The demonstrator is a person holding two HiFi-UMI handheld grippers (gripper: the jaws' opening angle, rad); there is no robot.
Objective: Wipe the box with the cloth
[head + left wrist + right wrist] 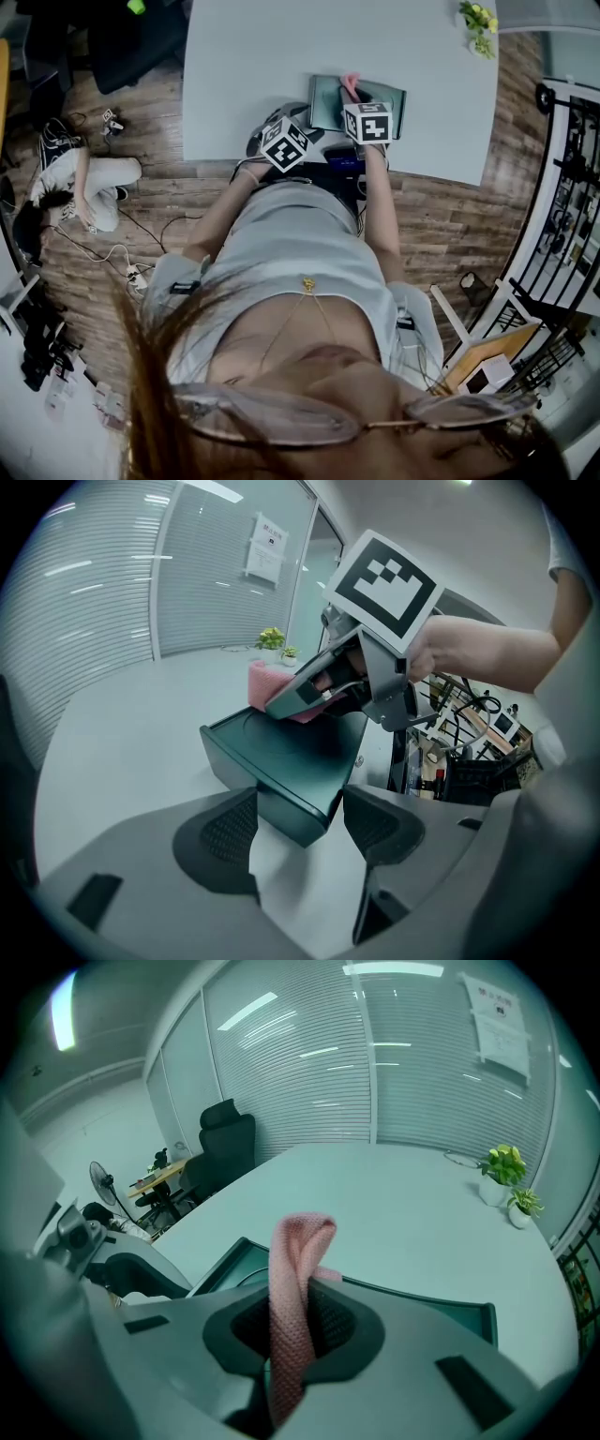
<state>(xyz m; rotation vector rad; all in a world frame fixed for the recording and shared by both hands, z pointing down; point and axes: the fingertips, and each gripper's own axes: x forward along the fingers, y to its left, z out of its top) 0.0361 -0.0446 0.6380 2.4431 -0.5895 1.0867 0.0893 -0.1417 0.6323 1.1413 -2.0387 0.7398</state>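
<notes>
Right gripper (pixel 292 1330) is clamped on a pink knitted cloth (pixel 300 1251) over the dark green rectangular box (pixel 281 757) on the pale desk (pixel 262 66); left gripper (pixel 300 827) is spread, the box's near corner between its jaws.

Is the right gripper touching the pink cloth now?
Touching. The right gripper view shows the right gripper pinching the pink cloth between its jaws.

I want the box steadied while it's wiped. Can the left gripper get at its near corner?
Probably yes: a corner of the box sits between the open jaws of the left gripper, unobstructed.
</notes>
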